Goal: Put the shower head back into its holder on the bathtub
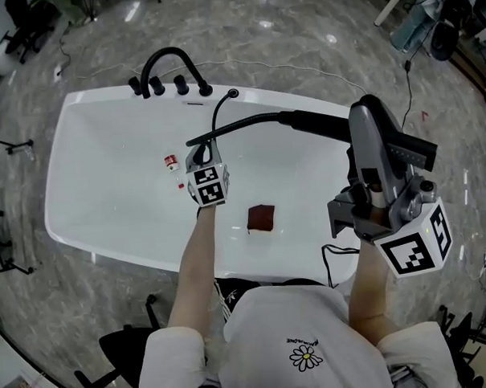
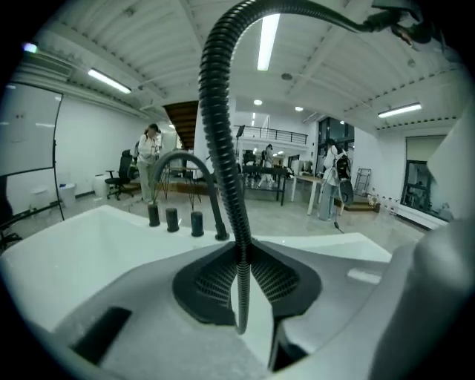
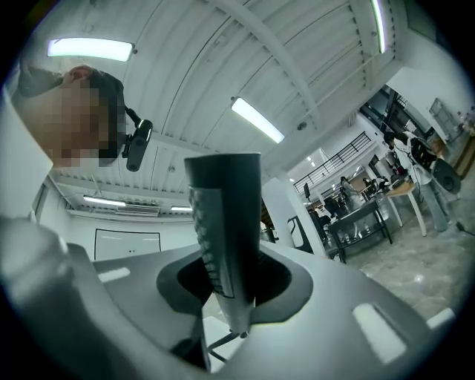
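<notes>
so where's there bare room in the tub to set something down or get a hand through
Bare: the tub's left end, left of the small red-and-white item; also the floor right of the dark red block. Crowded: the far rim by the faucet and knobs, and the middle, where the left gripper holds the hose.

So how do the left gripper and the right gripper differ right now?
Left gripper is shut on the thin ribbed hose; right gripper on the thick shower head. Left gripper sits over the bathtub's middle; right gripper by its right end. Left gripper faces the faucet; right gripper the ceiling. Both grip one shower set.
</notes>
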The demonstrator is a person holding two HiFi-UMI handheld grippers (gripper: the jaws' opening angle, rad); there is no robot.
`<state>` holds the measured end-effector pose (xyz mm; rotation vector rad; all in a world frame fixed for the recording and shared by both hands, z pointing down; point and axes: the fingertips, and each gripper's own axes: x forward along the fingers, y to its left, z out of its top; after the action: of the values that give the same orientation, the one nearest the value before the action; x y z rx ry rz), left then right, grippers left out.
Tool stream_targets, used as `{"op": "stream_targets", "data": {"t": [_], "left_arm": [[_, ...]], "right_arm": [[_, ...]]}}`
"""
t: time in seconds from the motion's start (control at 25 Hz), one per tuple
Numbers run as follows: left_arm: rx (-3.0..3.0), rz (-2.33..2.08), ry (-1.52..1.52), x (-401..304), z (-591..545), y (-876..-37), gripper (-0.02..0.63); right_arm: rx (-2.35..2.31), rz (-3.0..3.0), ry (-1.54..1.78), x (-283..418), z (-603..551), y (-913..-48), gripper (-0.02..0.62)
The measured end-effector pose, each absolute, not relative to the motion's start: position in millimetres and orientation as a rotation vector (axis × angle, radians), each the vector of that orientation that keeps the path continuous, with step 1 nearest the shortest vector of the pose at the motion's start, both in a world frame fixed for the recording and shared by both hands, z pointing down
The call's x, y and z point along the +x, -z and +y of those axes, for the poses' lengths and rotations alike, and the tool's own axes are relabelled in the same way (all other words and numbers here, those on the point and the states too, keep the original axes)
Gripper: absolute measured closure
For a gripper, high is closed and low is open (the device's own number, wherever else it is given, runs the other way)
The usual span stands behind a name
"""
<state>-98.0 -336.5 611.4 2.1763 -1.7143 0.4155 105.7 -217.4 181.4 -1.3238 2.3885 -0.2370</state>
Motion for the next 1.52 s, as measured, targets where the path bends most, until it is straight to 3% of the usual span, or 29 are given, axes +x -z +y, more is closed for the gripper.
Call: {"op": "stream_targets", "data": {"t": [0.2, 0.52, 0.8, 1.16, 1.52], "left_arm": [[2.357, -1.865, -0.225, -103.4, -379.0, -484.0, 0.549], [2.895, -1.944, -0.014, -33.7, -399.8, -247.0, 0.549], [3.162, -1.87, 0.111, 56.7, -404.7, -141.5, 0.549], [2.964, -1.727, -0.137, 82.6, -457.4, -261.3, 0.548], [2.785, -1.654, -0.355, 55.8, -481.3, -385.6, 0.548]], "right_arm": [[-1.325, 2.304, 0.193, 130.7, -204.0, -163.0, 0.494], [-1.369, 2.179, 0.097, 174.9, -176.8, -141.4, 0.492], [-1.389, 2.052, -0.087, 222.8, -159.8, -105.9, 0.492], [-1.531, 1.977, -0.166, 265.8, -171.4, -115.6, 0.492], [-1.571, 2.036, -0.201, 254.2, -217.2, -121.4, 0.492]]}}
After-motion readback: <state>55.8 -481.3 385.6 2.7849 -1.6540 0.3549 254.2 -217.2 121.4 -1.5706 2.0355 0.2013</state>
